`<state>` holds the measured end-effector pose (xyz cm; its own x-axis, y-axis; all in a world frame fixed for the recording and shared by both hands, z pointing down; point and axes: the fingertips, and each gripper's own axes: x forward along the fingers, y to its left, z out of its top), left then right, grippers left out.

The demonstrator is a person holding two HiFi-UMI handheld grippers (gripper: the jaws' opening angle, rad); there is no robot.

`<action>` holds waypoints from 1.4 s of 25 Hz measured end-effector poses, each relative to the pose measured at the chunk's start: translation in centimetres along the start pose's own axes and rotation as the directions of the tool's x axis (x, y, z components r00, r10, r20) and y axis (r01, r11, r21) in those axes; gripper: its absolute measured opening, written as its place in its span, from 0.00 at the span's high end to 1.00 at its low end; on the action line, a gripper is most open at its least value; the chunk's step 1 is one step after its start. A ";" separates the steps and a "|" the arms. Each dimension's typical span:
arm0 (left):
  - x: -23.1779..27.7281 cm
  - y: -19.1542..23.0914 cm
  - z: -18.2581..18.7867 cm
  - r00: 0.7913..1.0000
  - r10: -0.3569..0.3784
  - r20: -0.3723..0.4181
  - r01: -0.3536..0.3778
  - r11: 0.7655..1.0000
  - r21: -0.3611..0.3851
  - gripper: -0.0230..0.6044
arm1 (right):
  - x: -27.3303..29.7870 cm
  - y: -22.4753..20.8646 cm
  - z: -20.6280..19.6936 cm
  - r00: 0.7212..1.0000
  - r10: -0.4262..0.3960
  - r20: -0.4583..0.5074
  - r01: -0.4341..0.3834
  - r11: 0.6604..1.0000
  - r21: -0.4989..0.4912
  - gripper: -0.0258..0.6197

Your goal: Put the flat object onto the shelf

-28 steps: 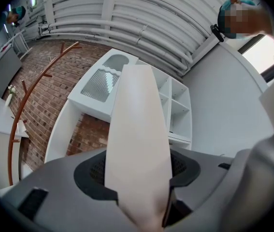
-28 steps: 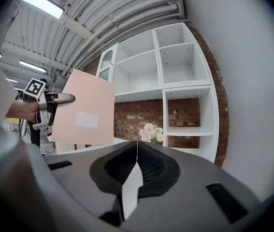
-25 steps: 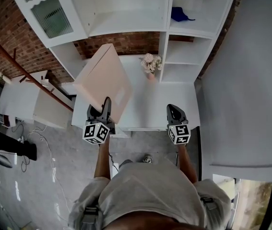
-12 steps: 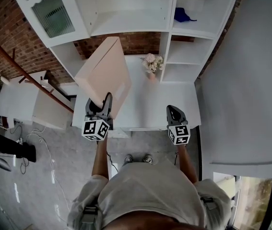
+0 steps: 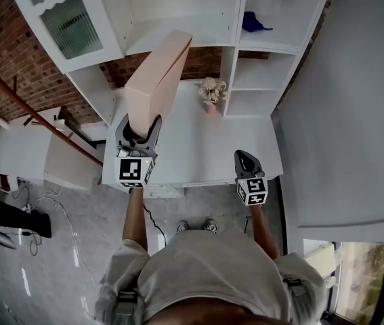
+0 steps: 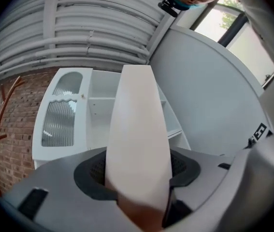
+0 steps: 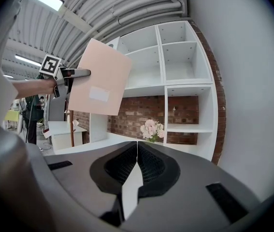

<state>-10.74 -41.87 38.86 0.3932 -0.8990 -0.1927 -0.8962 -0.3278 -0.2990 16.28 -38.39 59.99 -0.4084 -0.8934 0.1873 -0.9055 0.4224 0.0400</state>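
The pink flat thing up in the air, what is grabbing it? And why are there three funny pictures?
There is no robot here. A person holds a hand tool with a claw in each hand. The head view looks down from a camera on the person's head. The other two pictures come from small cameras riding on each tool, looking along its claw. The left claw is clamped on a flat pinkish box, held up in front of the white shelf. The right claw is shut and empty. On the white desk stands a bunch of flowers.
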 end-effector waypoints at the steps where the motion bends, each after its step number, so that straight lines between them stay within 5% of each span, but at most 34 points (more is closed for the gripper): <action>1: 0.4 -0.1 0.5 1.000 -0.008 -0.006 0.008 0.999 0.038 0.53 | -0.1 -0.1 -0.1 1.000 -0.004 -0.001 0.004 1.000 0.000 0.91; 6: 1.7 -0.3 2.6 0.999 -0.014 -0.035 0.022 0.970 0.243 0.53 | -0.5 -0.1 -0.7 1.000 -0.020 -0.017 0.021 1.000 0.002 0.91; 12: 2.6 -0.6 4.5 0.998 0.029 -0.050 -0.002 0.881 0.473 0.53 | -0.7 -0.3 -0.8 0.999 -0.034 -0.020 0.034 0.999 -0.001 0.91; 15: 3.1 -0.9 5.5 0.998 0.038 -0.059 0.003 0.813 0.582 0.53 | -0.8 -0.3 -0.7 0.999 -0.039 -0.017 0.039 0.999 -0.001 0.91; 23: 5.4 -2.1 5.6 0.986 0.096 -0.139 0.064 0.551 0.832 0.52 | -1.1 -0.3 -1.0 0.999 -0.046 -0.021 0.046 0.999 0.007 0.91; 25: 6.1 -2.1 5.4 0.984 0.097 -0.152 0.084 0.501 0.861 0.52 | -1.2 -0.2 -1.0 0.999 -0.049 -0.020 0.049 0.999 0.009 0.91; 31: 7.7 -2.3 4.5 0.983 0.089 -0.162 0.111 0.416 0.903 0.52 | -1.5 -0.5 -1.2 0.998 -0.066 -0.022 0.066 0.998 0.016 0.91; 35: 8.7 -2.4 3.9 0.982 0.086 -0.166 0.119 0.397 0.910 0.52 | -1.8 -1.0 -1.5 0.996 -0.082 -0.024 0.082 0.996 0.021 0.91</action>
<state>-4.36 -47.77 34.30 0.2750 -0.9596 -0.0603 -0.1221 0.0274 -0.9921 18.06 -36.95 61.08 -0.3301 -0.9209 0.2073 -0.9383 0.3441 0.0343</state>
